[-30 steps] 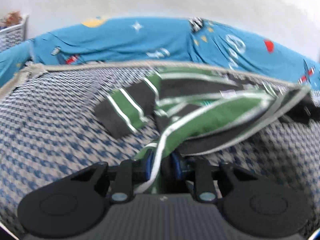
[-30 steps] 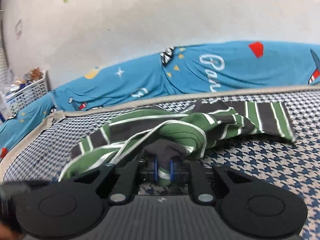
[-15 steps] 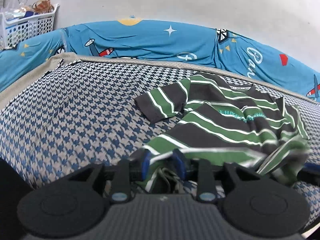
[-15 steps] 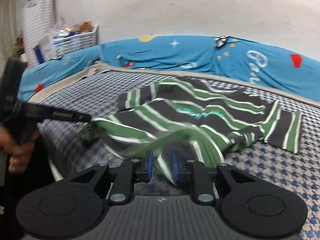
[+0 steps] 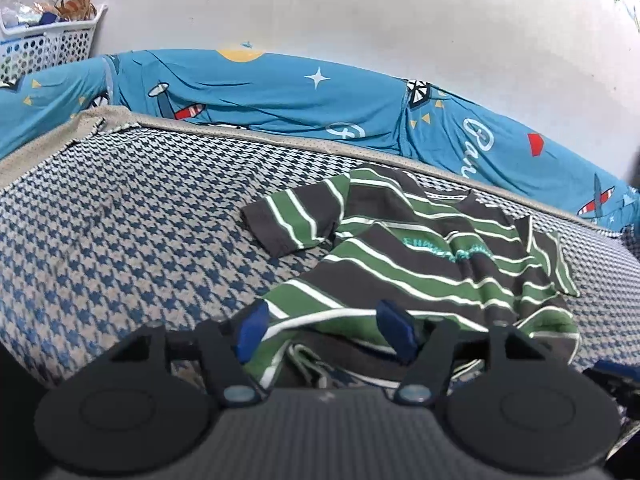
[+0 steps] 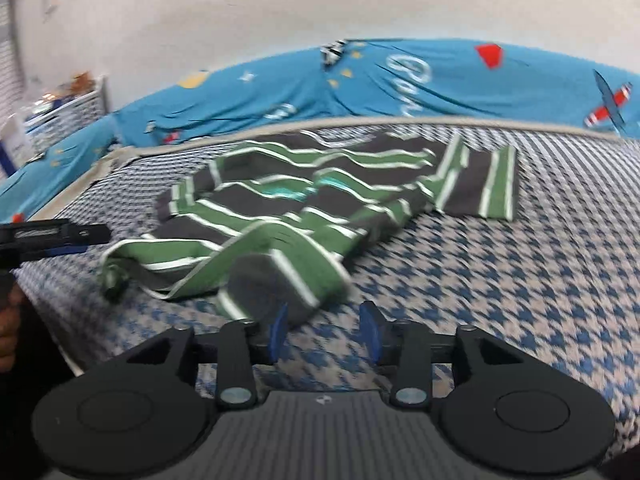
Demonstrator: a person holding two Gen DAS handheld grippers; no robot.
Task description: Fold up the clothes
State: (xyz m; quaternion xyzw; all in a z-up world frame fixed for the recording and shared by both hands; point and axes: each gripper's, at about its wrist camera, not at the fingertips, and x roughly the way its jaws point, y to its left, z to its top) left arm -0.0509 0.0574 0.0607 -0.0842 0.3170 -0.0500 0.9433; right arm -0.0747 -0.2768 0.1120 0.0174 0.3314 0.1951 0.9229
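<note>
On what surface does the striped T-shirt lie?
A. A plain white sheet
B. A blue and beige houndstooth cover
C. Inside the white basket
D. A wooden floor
B: the striped T-shirt lies spread on the houndstooth cover, with the white basket far off by the wall.

The T-shirt (image 5: 420, 264) lies spread on the bed (image 5: 120, 240), its hem at the near edge and its collar toward the far edge. A bedsheet (image 5: 280, 96) runs along the far edge against the wall (image 5: 320, 8). A laundry basket (image 5: 48, 44) stands beyond the far left corner.
</note>
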